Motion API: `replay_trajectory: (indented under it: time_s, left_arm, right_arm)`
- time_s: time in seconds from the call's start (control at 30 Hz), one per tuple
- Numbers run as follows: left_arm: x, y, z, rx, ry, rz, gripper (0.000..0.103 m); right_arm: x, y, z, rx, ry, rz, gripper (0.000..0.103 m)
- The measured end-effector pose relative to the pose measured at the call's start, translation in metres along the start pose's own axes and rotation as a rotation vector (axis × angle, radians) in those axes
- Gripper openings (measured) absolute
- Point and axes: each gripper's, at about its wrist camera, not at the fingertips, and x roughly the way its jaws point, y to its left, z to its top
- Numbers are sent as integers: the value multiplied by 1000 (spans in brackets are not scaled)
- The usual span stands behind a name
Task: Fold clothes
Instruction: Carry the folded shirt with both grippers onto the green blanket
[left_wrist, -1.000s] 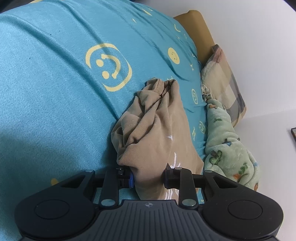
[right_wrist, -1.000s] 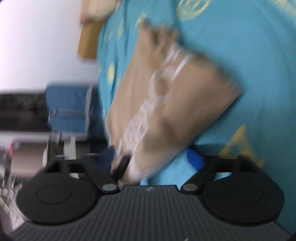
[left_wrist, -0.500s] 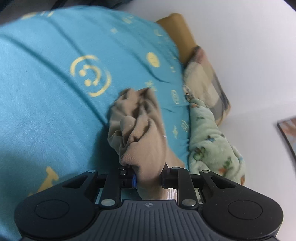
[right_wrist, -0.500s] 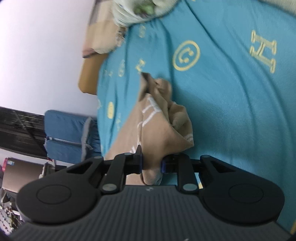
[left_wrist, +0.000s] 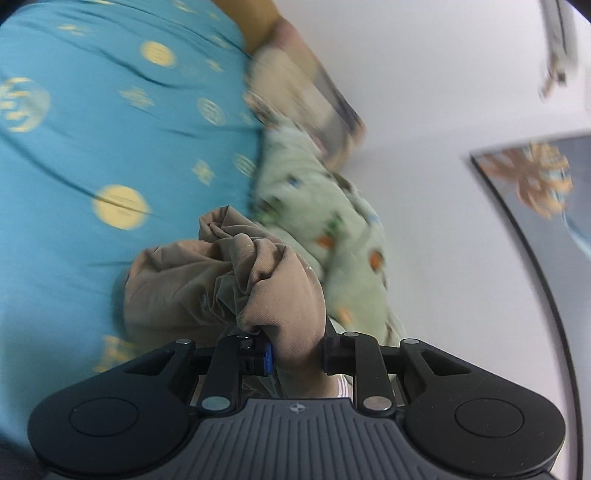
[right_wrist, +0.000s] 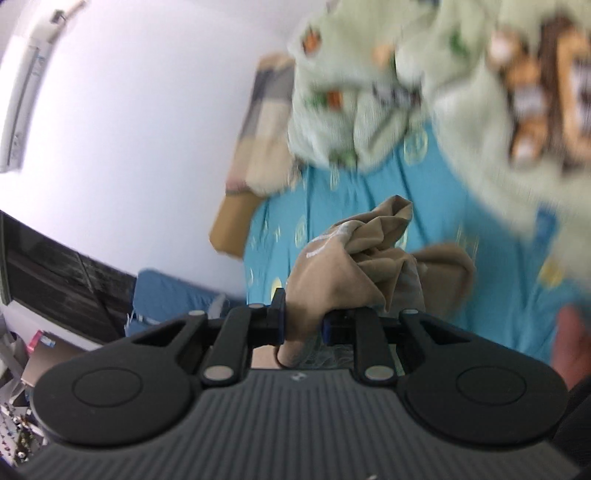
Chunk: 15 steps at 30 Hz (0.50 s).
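— Where do we see the garment (left_wrist: 236, 284)?
— Bunched over the bed (left_wrist: 92, 155), pinched between each gripper's pads, left gripper (left_wrist: 295, 354) and right gripper (right_wrist: 303, 325).
— And beyond it?
— The blanket (left_wrist: 325, 206) lies just behind, pillows (left_wrist: 295, 85) past that against the wall (left_wrist: 424, 110).

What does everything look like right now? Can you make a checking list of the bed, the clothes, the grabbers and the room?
Surface: teal bedsheet with yellow prints, creased.
Job's things: tan garment, bunched and crumpled, one part in each gripper.
Clutter: pale green printed blanket heaped by the wall; checked pillow behind it.
Grippers: left gripper shut on the tan garment; right gripper shut on it too.
Cables: nothing seen.
Surroundings: white wall; framed picture; blue chair beside the bed; the far things are blurred.
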Motion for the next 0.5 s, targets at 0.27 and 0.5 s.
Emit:
replay_trajectory:
  time_s: [0.27, 0.5]
  left_arm:
    - [143, -104, -9, 143, 150, -18, 24]
    - [274, -218, 19, 245, 149, -209, 24]
  right_arm:
    - [-16, -21, 130, -5, -125, -46, 21]
    - [-14, 30, 268, -228, -331, -23, 21]
